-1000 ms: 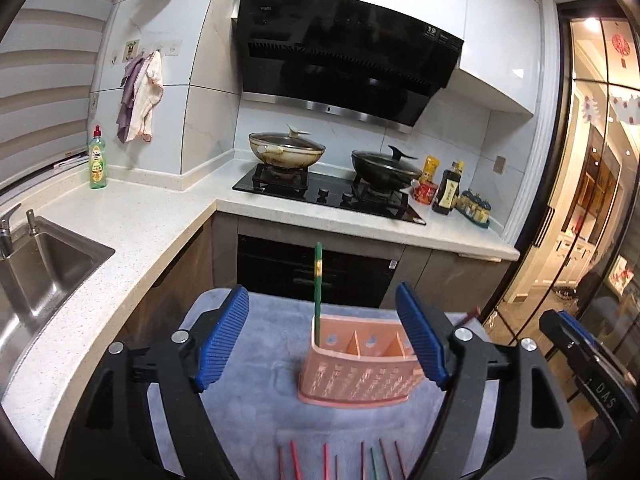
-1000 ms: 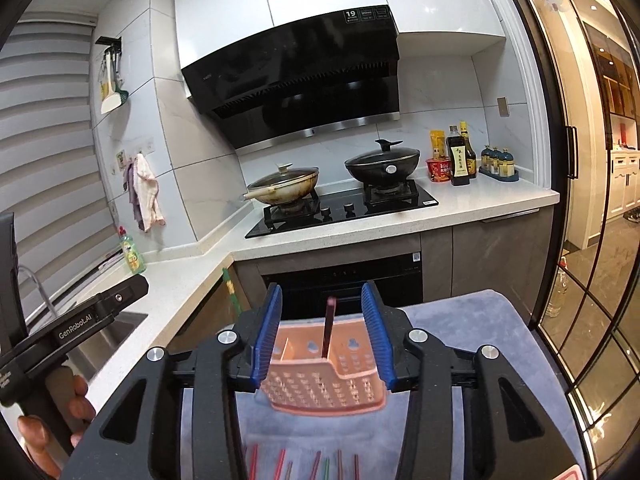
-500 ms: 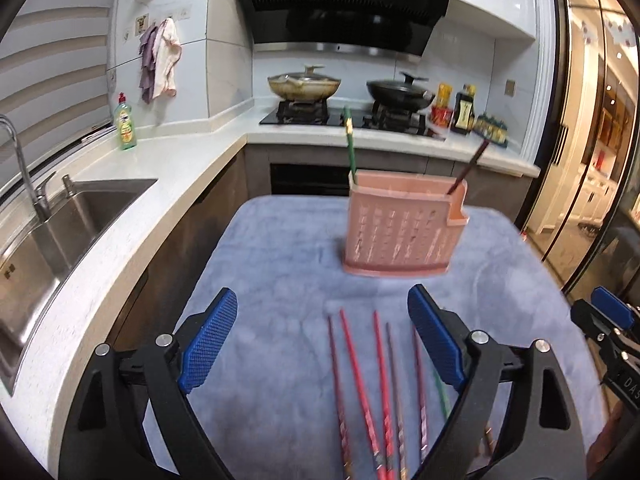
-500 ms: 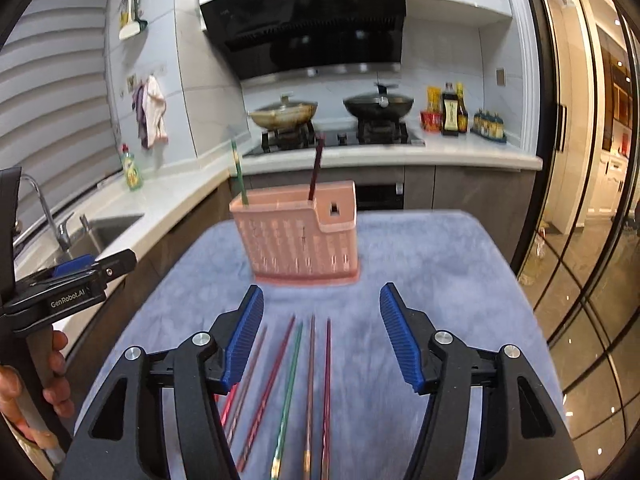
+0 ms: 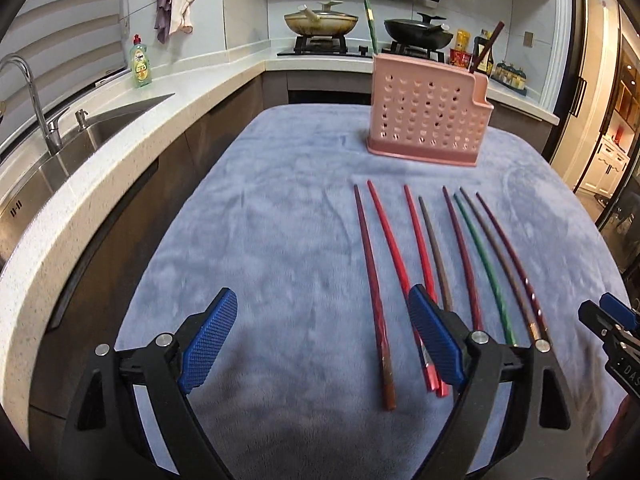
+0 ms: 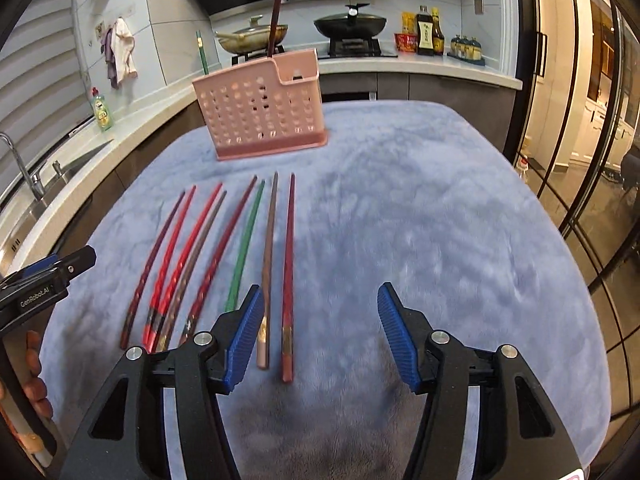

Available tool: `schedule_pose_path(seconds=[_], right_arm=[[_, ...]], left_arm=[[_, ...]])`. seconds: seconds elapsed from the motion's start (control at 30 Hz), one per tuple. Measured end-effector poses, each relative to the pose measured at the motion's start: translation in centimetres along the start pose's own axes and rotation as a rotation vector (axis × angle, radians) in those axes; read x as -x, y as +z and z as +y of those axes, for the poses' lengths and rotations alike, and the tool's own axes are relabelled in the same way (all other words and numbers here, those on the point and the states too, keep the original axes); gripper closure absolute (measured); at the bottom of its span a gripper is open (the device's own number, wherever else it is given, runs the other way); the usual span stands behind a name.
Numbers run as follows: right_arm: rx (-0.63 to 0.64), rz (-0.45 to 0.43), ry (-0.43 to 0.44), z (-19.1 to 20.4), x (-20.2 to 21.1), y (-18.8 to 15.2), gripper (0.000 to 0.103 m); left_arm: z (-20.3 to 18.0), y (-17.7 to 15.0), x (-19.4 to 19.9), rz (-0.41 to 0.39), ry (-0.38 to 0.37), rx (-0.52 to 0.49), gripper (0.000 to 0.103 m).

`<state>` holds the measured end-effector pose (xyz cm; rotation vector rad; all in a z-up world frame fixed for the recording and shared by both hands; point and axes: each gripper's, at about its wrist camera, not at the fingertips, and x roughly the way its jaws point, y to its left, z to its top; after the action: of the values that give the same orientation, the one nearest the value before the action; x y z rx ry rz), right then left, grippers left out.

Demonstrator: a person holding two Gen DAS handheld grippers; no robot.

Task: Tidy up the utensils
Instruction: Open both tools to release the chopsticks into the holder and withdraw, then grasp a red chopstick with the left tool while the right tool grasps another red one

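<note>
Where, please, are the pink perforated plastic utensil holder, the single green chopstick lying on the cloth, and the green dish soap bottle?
pink perforated plastic utensil holder (image 6: pixel 260 116): right wrist view, front wall.
green chopstick lying on the cloth (image 6: pixel 245 246): right wrist view, mid-shaft.
green dish soap bottle (image 5: pixel 141 65): left wrist view, label.

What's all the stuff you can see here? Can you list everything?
Chopsticks on cloth: eight; reds, browns, one green; side by side before the holder.
Holder: one, pink, far end of the cloth.
Chopsticks in holder: two; green, dark brown; upright.
Cloth: one, blue-grey, covers the table.
Pans: two, on the stove.
Soap bottle: one, green, by the sink.
Towels: hanging on the wall.
Sauce bottles: several, right of the stove.
Left gripper: open, empty.
Right gripper: open, empty.
</note>
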<state>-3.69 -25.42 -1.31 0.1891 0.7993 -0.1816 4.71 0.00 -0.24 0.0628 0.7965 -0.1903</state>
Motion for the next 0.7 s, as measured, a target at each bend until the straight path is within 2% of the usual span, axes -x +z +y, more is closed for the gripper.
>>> schedule_pose_path(seconds=[0.2,0.5,0.7], right_arm=[[0.014,0.047,0.01,0.7,-1.5,-1.5,0.069],[0.039,0.083,0.036,1.8,-2.6,-2.4,0.089],[0.045,0.092,0.042,2.2,-3.0,-2.7,0.096]], left_arm=[[-0.4,-1.8,-0.5,0.028,-0.008,0.002,0.02],[-0.5,-3.0,-0.9,0.053,-0.022,0.02,0.02],[-0.8,-3.4,-1.2,0.066,-0.029,0.015,0.02]])
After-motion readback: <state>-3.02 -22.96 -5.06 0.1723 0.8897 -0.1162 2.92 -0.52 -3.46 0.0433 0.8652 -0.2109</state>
